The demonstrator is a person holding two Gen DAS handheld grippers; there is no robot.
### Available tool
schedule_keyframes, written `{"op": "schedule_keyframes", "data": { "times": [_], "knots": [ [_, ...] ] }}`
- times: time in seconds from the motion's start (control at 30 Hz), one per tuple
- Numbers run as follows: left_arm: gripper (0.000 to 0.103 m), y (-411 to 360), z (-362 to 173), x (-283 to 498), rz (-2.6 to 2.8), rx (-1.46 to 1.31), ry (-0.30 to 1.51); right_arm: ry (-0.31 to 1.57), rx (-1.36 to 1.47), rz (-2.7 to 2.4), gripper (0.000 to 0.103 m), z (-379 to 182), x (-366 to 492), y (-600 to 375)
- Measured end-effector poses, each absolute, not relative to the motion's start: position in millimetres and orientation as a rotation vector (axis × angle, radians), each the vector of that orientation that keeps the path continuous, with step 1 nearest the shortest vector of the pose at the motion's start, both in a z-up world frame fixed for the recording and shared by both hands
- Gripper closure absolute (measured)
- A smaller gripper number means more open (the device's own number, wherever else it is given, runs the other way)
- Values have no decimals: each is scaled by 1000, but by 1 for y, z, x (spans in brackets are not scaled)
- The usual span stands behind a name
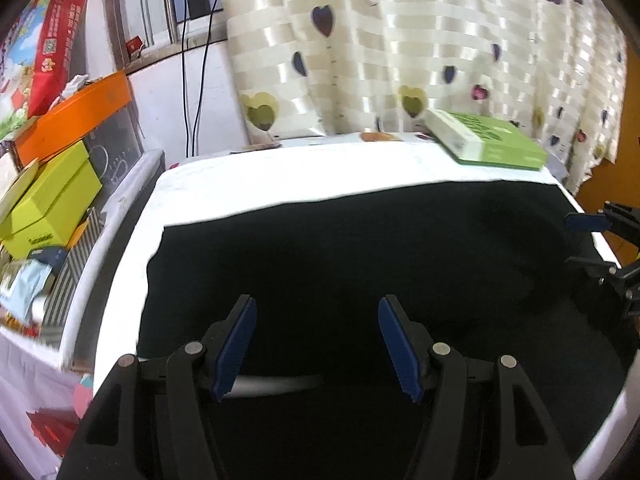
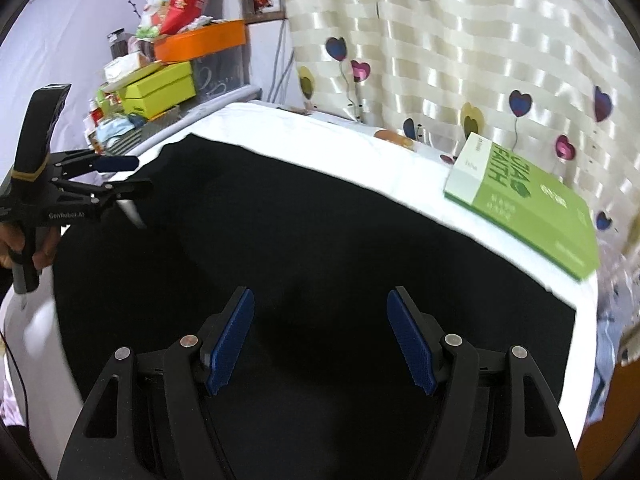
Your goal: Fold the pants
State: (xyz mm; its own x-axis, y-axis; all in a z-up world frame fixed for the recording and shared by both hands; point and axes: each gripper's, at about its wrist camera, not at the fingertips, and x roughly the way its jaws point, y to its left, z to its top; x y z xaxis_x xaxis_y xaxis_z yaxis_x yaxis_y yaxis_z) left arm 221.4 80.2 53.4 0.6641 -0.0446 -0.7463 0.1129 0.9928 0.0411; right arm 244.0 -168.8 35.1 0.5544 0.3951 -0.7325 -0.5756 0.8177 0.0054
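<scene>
Here we hover our left gripper (image 1: 318,344) and our right gripper (image 2: 320,340) above the black pants (image 1: 340,248), which lie spread flat over the white table cover (image 1: 280,176). Both sets of blue-padded fingers stand wide apart, with nothing between them; only dark cloth shows in each gap. Neither gripper appears to touch the fabric, though the dark surface makes contact hard to judge.

The pants fill most of the near part of the table, their far edge running straight across and leaving a white strip of cover behind. In the right wrist view, the same garment (image 2: 320,232) stretches from the left side of the table almost to the right end.

From the left wrist camera we see our right gripper at the right rim of the view, fingers parted, over the right end of the pants. From the right wrist camera our left gripper (image 2: 120,178) shows at the left, spread too, with a hand (image 2: 24,244) around its handle, over the left end of the cloth.

A green box (image 1: 488,140) lies on the white strip at the far right corner, apart from the pants. A heart-patterned curtain (image 1: 400,40) hangs behind the table, and a stack of boxes (image 1: 52,184) stands off to the left.
</scene>
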Motion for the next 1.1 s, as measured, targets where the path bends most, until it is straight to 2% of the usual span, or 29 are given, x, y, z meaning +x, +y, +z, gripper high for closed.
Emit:
{"op": "schedule_keyframes", "data": {
  "times": [0.43,0.8,0.87,0.9,0.93,1.0,1.07,1.1],
  "knots": [
    [37,119,20,326,-79,92,916,888,-257,622,33,6,360,-178],
    [34,111,-1,362,-168,117,936,930,-283,714,34,-15,392,-179],
    [33,110,-2,360,-178,133,924,918,-291,730,49,-13,389,-182],
    [34,110,-2,360,-179,133,923,912,-283,741,75,-12,389,-184],
    [35,110,-2,360,-178,129,924,907,-286,731,87,-10,389,-184],
    [44,107,-1,359,-196,137,921,890,-314,737,92,-9,384,-182],
    [58,101,1,357,-217,163,918,862,-352,727,95,-6,378,-179],
    [71,96,2,355,-232,181,918,851,-354,720,96,-3,375,-179]
  ]
}}
